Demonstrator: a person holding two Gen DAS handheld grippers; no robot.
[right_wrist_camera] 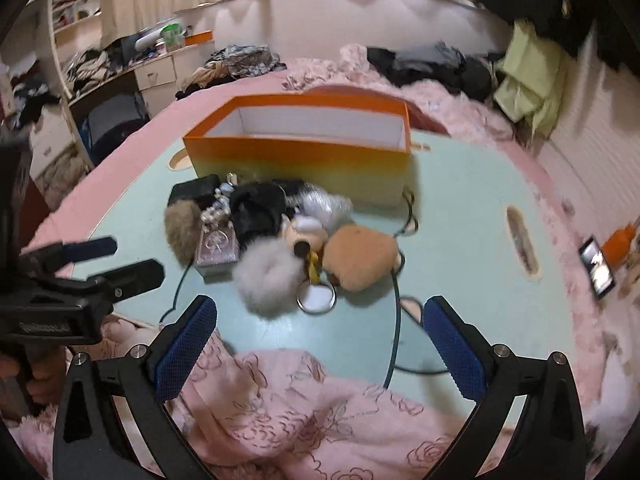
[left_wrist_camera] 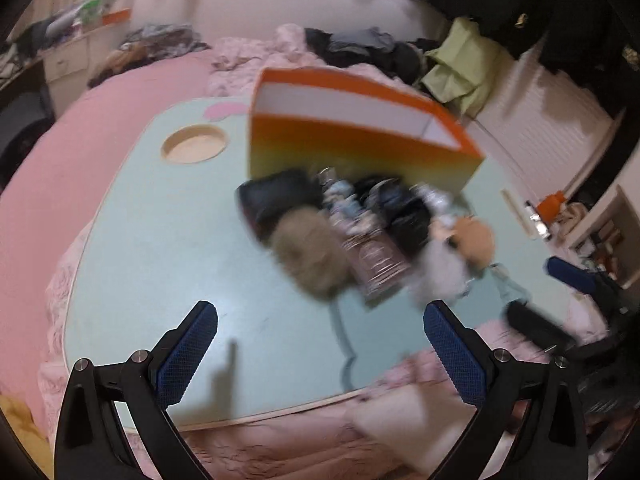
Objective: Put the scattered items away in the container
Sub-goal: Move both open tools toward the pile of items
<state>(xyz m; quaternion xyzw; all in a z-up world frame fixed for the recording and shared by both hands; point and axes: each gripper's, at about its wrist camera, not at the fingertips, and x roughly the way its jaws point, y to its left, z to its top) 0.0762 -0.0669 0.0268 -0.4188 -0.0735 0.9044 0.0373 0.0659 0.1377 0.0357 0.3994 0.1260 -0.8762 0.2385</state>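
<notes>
An open orange box (left_wrist_camera: 360, 148) (right_wrist_camera: 304, 156) stands on a pale green lap table (left_wrist_camera: 180, 240) (right_wrist_camera: 460, 220). In front of it lies a pile: a brown fur pompom (left_wrist_camera: 308, 252) (right_wrist_camera: 182, 226), a pink perfume box (left_wrist_camera: 372, 260) (right_wrist_camera: 218, 246), a black pouch (left_wrist_camera: 272, 200) (right_wrist_camera: 256, 208), a grey pompom (right_wrist_camera: 268, 280), a tan plush (right_wrist_camera: 360, 258) and a key ring (right_wrist_camera: 316, 300). My left gripper (left_wrist_camera: 320, 352) is open and empty, short of the pile. My right gripper (right_wrist_camera: 320, 344) is open and empty near the table's front edge.
The table rests on a pink bed with a floral quilt (right_wrist_camera: 300, 408). A dark cable (right_wrist_camera: 394, 320) runs across the table. A round cup recess (left_wrist_camera: 194, 144) sits at the table's far left. Clothes (right_wrist_camera: 432, 62) are heaped at the bed's far end. The other gripper (right_wrist_camera: 92, 264) shows at left.
</notes>
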